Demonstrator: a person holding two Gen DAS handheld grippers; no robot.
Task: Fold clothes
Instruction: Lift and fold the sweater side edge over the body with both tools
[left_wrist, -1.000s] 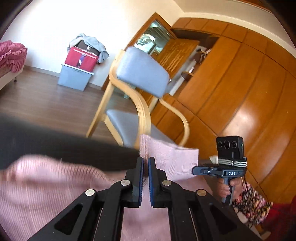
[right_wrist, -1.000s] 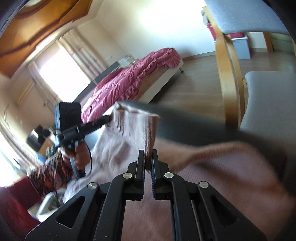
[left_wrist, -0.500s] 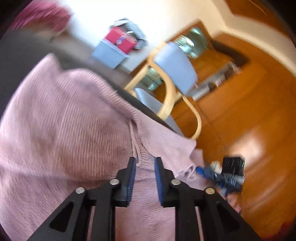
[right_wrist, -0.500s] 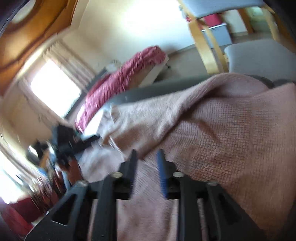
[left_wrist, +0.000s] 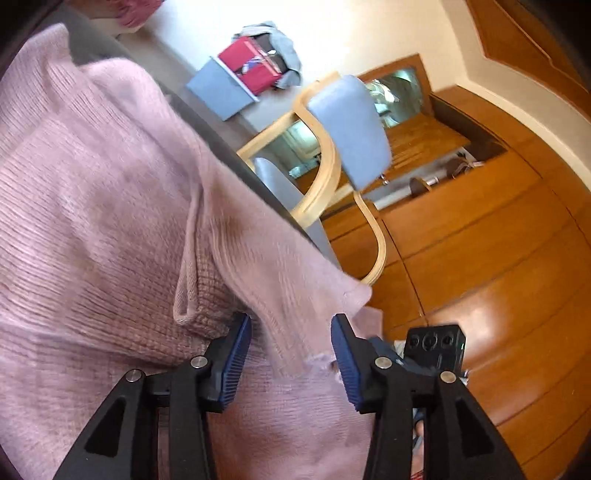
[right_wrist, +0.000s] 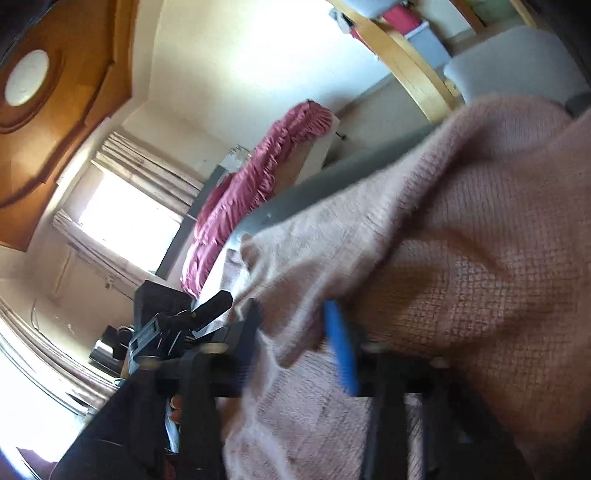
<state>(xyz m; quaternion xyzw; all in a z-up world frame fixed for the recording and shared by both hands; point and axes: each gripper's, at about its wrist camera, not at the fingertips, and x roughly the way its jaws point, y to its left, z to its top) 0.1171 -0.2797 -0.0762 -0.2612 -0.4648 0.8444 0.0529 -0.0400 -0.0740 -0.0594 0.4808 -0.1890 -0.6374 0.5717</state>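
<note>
My left hand-held gripper (left_wrist: 291, 347) is spread wide, a doubled-over flap of the pink sweater (left_wrist: 110, 221) lying loose between its jaws. My right hand-held gripper (right_wrist: 295, 332) looks spread too, though blur makes that a guess. The sweater lies on the dark worktop (left_wrist: 221, 147), one layer over another; I judge a fold just laid, so next I need a fresh edge. No writing is legible.

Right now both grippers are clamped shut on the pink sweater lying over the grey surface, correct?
Not quite. The left gripper is open: the left wrist view shows its blue pads spread wide with the pink sweater loose between them. The right gripper is open too, per the right wrist view. The sweater does lie over the grey surface.
</note>
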